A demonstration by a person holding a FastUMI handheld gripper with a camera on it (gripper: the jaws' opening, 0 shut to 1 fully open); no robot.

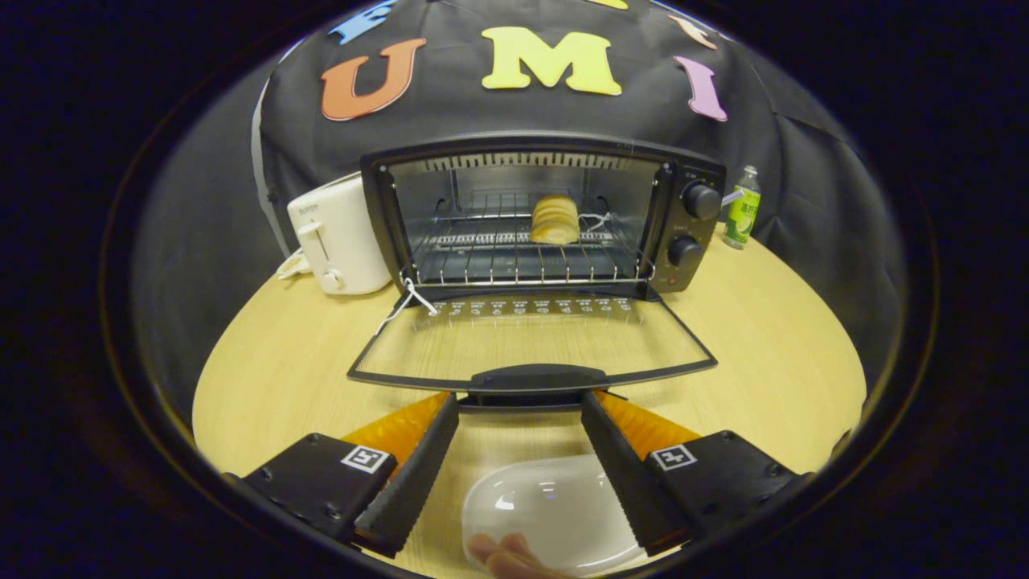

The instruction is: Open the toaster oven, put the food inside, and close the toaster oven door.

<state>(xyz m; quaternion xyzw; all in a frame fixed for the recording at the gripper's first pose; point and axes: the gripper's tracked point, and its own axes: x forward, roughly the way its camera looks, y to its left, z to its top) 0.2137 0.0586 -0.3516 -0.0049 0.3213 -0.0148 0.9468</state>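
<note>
With the food (554, 219) racked in the toaster oven (543, 217), I'd lift its stiff, light, hinged door (532, 342) by the handle (537, 378) just ahead of my gripper (519, 402), jaws wide and empty.

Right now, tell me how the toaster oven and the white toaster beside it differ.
The toaster oven is black and wider; the toaster is white and narrower. The toaster oven's door lies open toward the open gripper, with food on its rack; the toaster has a side lever and no door. The oven has two knobs. Both stand on the wooden table against the booth wall.
</note>
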